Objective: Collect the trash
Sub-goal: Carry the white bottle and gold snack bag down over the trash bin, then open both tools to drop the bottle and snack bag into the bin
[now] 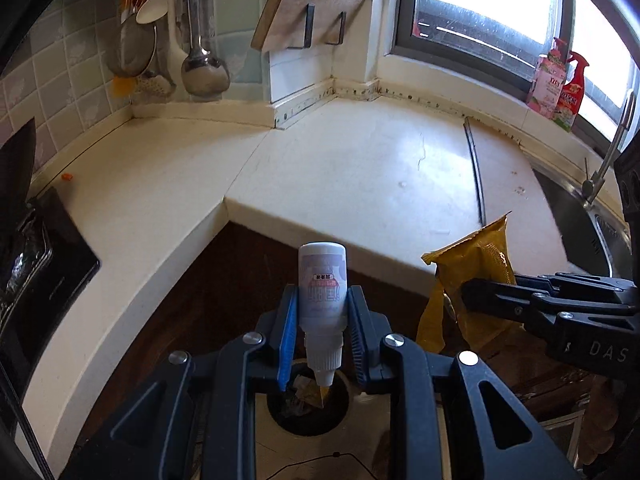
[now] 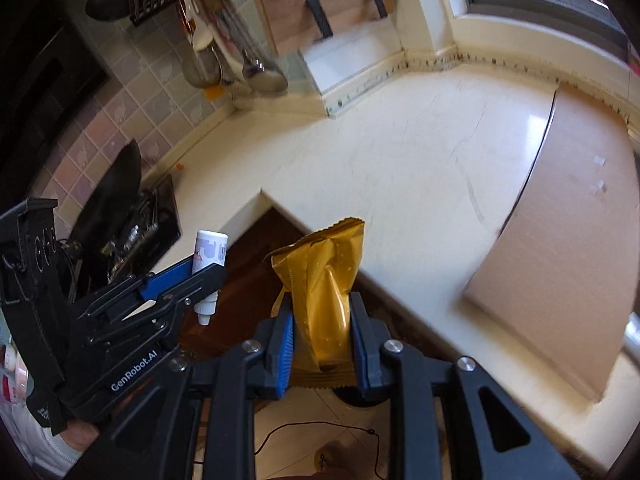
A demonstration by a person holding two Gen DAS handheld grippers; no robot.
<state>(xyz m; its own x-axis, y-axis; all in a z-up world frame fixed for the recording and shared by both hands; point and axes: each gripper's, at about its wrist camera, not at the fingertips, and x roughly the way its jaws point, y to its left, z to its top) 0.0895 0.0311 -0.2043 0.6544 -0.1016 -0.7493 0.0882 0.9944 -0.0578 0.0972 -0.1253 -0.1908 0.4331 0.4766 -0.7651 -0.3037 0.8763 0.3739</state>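
Left gripper [image 1: 323, 316]: jaws pinched on a small white bottle [image 1: 322, 280], gripped across its labelled body with the nozzle pointing down. The bottle hangs off the counter, directly above the round opening of a bin [image 1: 306, 420] on the floor, which shows at 6 o'clock in the left wrist view with scraps already inside. Judgement: the bottle is light, rigid plastic with a smooth, somewhat slippery wall; the mid-body hold across the label is sound, as the pads sit on the widest straight section.

Right gripper [image 2: 322, 336]: jaws pinched on a yellow snack wrapper [image 2: 320, 280], held near its lower crimped seam, the upper end standing free towards 12 o'clock. It also hangs clear of the counter edge [image 2: 400, 292], with a dark rim, probably the bin, just visible beneath it. Judgement: the wrapper is very light, thin, crinkly film that folds under pressure; it cannot break, but may slide between the pads, so a hold close to the stiffer seam is the safer one.

Pose: both grippers tilt steeply downward, side by side, the right one at 3 o'clock of the left. A sleeve [image 2: 36, 432] shows behind the left gripper.
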